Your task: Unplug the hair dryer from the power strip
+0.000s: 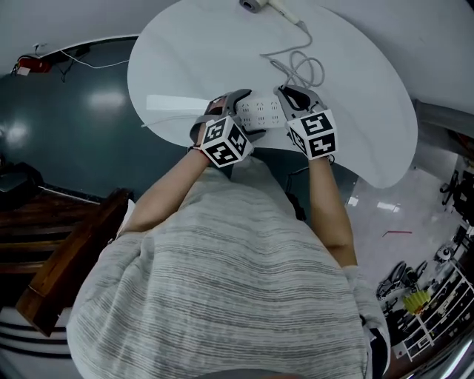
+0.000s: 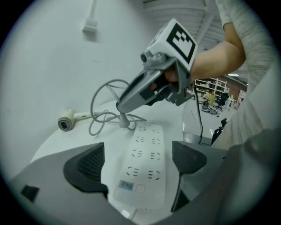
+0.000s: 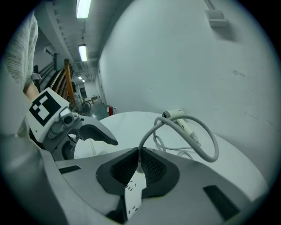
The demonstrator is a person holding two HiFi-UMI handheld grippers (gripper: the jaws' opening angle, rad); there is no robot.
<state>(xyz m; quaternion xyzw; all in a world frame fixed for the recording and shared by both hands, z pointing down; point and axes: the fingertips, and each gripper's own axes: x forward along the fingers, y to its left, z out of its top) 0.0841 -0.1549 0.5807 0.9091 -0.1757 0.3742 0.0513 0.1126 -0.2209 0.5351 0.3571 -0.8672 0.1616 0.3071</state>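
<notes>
A white power strip [image 1: 263,111] lies near the front edge of the round white table [image 1: 355,111]. My left gripper [image 1: 244,112] is open, one pad [image 2: 85,169] on each side of the strip [image 2: 145,162], with small gaps showing. My right gripper [image 1: 287,95] is shut on the white plug [image 2: 123,119] at the strip's far end. Its pads [image 3: 153,165] hide whether the pins sit in a socket. The grey cord [image 3: 206,140] loops back across the table to the white hair dryer [image 1: 255,5], which lies at the far edge [image 2: 66,122].
A white wall stands close behind the table. The floor to the left is dark, with a wooden bench [image 1: 67,266] and a red object [image 1: 33,65]. Shelves with small items [image 1: 422,303] stand at the lower right. The table's front edge is just below the strip.
</notes>
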